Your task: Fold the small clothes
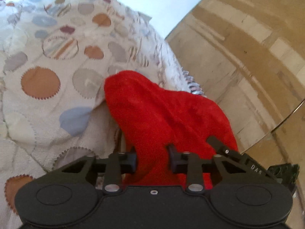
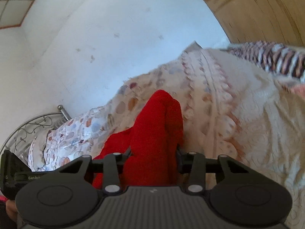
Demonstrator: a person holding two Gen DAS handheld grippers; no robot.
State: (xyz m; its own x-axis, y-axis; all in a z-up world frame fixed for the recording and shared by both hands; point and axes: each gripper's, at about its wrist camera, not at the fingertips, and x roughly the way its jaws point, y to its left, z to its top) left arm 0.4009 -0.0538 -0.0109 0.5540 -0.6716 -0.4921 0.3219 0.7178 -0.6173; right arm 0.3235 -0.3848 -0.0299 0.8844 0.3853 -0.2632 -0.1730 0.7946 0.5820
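Observation:
A small red fleece garment (image 1: pixel 162 114) hangs bunched between both grippers above a bed. My left gripper (image 1: pixel 152 160) is shut on one part of the red cloth, which covers its fingertips and drapes forward. My right gripper (image 2: pixel 154 158) is shut on another part of the same garment (image 2: pixel 154 126), which stands up in folds in front of the jaws. The other gripper's black body (image 1: pixel 246 158) shows at the right of the left wrist view, and the left one (image 2: pixel 11 169) at the lower left of the right wrist view.
A white quilt with coloured circles (image 1: pixel 49 66) covers the bed under the garment. A striped cloth (image 2: pixel 276 59) lies at the far right. A metal bed frame (image 2: pixel 34 126) stands by a white wall (image 2: pixel 114 38). A wooden wardrobe (image 1: pixel 247 57) stands beside the bed.

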